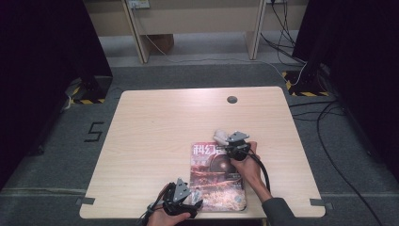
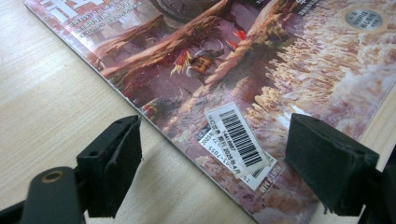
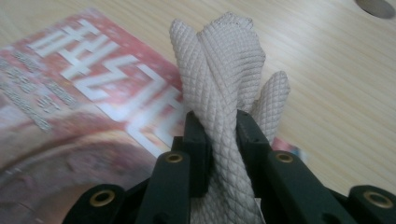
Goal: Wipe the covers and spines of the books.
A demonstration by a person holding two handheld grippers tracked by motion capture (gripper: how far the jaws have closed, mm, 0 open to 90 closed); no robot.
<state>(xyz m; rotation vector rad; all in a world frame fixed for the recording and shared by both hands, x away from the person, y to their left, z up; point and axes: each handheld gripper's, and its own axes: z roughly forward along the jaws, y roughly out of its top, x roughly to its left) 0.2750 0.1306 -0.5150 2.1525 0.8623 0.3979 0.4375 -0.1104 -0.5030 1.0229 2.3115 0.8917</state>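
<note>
My right gripper [image 3: 219,135] clenches waffle cloth [image 3: 229,70], tiny blur overhead; left gripper [image 2: 215,158] released, straddling magazine [image 2: 280,70] barcode corner.

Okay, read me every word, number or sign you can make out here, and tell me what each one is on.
"5": black numeral on the grey floor left of the light wooden table.
"科幻": large white title characters on the glossy reddish magazine cover.
White barcode sticker on the magazine's near corner: digits too small to read.
Round silver badge on the cover: blurred, unreadable.
Small print under the title: blurred.
</note>
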